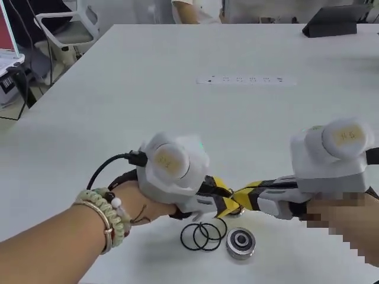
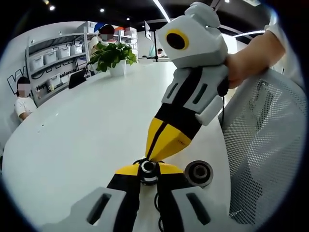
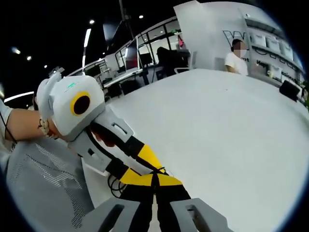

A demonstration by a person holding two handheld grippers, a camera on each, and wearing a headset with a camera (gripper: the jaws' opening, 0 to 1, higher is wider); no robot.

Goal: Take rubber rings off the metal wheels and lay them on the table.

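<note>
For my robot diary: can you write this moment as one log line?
left gripper: shut on wheel | right gripper: shut, tip at that wheel | loose rings: on table | second wheel: beside rings

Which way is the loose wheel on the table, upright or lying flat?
Lying flat: the wheel shows its round face and centre hole upward on the table, beside the rings.

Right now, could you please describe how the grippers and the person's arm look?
Both the left gripper and the right gripper have white-grey housings and yellow-and-black jaws. A black cable trails from the left one. Beaded bracelets circle the left wrist.
</note>
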